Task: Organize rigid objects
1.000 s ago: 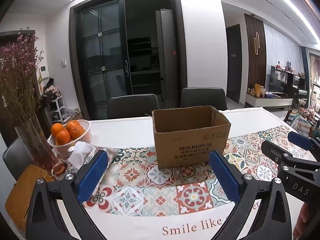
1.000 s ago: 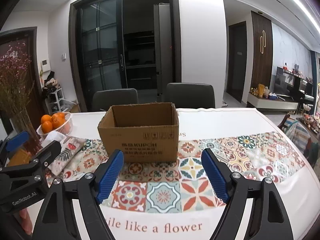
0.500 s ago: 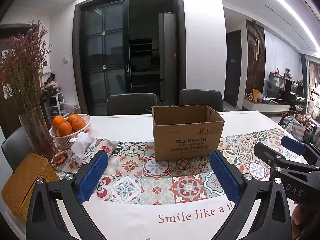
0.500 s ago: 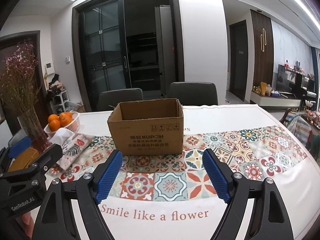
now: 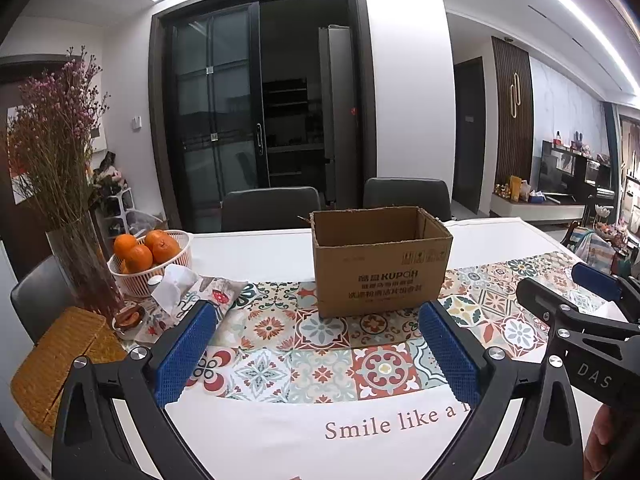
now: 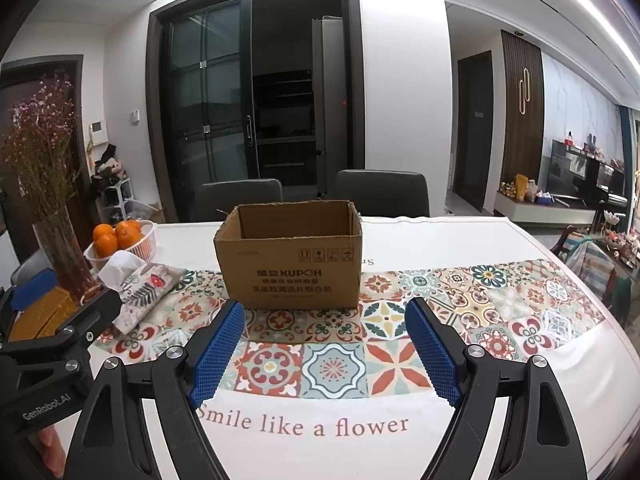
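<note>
Home dining area opening onto a living room: counter (image 6: 460, 240) under a tile-patterned cloth, two dark chairs (image 6: 382, 192) on its far side, basket of oranges (image 5: 150, 258) and vase of dried flowers (image 5: 82, 256) at left, television unit (image 6: 580, 184) far right.

Both grippers' fingers (image 5: 188, 348) (image 6: 430, 350) spread wide

White walls, dark glass sliding doors (image 5: 240, 120), two grey chairs (image 6: 382, 192) behind the table (image 6: 460, 236), ceiling strip light (image 5: 580, 20).
</note>
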The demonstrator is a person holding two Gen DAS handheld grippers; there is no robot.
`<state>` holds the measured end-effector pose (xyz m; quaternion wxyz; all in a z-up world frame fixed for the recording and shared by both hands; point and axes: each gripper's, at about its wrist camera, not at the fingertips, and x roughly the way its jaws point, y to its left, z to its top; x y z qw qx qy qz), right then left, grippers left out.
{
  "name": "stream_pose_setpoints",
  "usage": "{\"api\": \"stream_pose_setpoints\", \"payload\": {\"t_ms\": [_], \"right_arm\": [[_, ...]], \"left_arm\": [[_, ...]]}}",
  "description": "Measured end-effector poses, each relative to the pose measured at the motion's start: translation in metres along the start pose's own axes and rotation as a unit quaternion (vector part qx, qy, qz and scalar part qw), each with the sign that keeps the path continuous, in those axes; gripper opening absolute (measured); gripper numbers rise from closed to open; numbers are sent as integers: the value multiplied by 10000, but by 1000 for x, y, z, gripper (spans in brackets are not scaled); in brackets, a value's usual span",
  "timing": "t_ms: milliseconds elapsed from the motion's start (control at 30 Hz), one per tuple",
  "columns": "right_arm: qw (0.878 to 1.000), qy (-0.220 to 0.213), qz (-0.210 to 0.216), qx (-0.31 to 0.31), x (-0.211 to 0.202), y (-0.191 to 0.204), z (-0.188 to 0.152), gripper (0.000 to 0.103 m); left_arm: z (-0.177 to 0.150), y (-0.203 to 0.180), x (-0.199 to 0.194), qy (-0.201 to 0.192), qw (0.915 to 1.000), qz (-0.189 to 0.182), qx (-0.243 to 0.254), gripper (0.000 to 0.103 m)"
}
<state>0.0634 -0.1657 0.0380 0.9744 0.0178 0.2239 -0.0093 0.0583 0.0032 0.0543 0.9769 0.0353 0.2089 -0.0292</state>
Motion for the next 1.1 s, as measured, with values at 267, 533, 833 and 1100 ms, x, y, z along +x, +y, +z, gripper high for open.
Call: {"api": "stream_pose_setpoints", "payload": {"t_ms": [267,533,833,1100], "right_arm": [[10000,-24,-5,32,-3,-2,0,83],[10000,-19,-5,27,-4,-2,0,83],[10000,-39,-1,15,-4,-2,0,83],[10000,-49,23,32,-5,-2,0,83]], "left_arm": [[0,-1,0,34,10000,-21,8,103],[0,-1,1,66,10000,-10,17,103],[0,0,-1,55,10000,17,46,103],[0,-1,-1,60,10000,16,49,103]]}}
